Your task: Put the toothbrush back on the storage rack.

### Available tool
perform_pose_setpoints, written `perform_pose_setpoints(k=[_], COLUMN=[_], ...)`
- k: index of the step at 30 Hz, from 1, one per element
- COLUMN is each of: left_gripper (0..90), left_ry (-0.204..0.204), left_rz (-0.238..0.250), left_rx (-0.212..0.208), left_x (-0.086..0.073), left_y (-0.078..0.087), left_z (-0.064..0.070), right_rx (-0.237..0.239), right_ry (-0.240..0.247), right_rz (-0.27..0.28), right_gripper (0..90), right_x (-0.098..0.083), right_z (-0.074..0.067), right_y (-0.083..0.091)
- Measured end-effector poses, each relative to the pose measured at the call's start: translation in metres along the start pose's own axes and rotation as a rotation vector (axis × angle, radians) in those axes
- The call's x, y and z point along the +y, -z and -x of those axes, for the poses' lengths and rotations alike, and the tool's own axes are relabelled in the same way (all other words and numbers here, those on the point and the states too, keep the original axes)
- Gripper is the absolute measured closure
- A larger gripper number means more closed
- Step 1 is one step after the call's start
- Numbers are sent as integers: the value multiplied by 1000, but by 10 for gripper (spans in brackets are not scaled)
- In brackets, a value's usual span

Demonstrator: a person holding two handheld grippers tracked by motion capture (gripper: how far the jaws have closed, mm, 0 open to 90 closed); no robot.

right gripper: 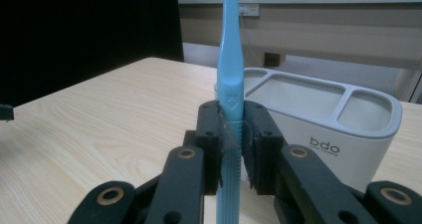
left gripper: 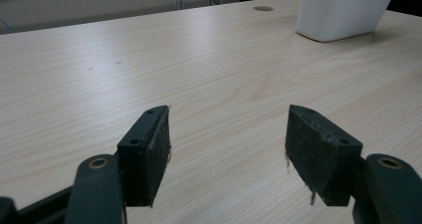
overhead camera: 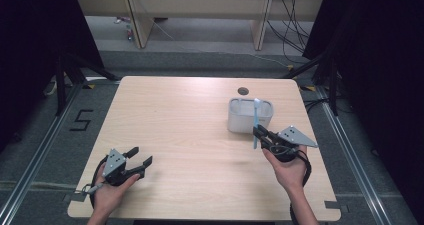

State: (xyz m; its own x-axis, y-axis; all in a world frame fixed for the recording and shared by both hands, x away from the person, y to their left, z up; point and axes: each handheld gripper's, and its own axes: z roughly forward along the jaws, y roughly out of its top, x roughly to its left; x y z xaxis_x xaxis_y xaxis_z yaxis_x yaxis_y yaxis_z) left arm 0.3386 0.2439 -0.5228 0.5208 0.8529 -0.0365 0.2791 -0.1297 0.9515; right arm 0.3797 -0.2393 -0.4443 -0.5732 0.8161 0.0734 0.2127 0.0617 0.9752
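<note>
Lab-style recording bay: bare wooden table (overhead camera: 190, 125), black curtains (overhead camera: 30, 45), floor tape number (overhead camera: 81, 120), loose cables (overhead camera: 292, 27).

Left fingers (left gripper: 149, 154) apart, right fingers (right gripper: 211, 134) clamped

Worktop (overhead camera: 190, 135): pale wood-grain top w/ rounded corners, centre of the high view, standing on a grey floor (overhead camera: 45, 135) w/ a black "5" marked at frame left. Small round cable hole (overhead camera: 243, 91) near its far edge, upper right of centre. White holder (overhead camera: 250, 116) w/ grey compartmented rim stands directly on it, just below the hole, right of centre; rest of the surface is plain wood.
</note>
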Motion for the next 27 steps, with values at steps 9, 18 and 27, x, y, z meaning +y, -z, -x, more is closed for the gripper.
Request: perform_pose_setpoints(k=[9, 18, 27], left_gripper=[338, 338, 338], left_ry=[2, 3, 6], left_rz=[0, 0, 1], left_rx=[1, 1, 1], left_x=[0, 0, 0], left_y=[0, 0, 0], left_z=[0, 0, 0], right_rx=[-25, -58, -79], right_ry=[-26, -52, -35], right_rz=[9, 10, 40], right_gripper=[790, 790, 790], right_x=[1, 4, 9], right_z=[2, 3, 8], right_y=[3, 6, 7])
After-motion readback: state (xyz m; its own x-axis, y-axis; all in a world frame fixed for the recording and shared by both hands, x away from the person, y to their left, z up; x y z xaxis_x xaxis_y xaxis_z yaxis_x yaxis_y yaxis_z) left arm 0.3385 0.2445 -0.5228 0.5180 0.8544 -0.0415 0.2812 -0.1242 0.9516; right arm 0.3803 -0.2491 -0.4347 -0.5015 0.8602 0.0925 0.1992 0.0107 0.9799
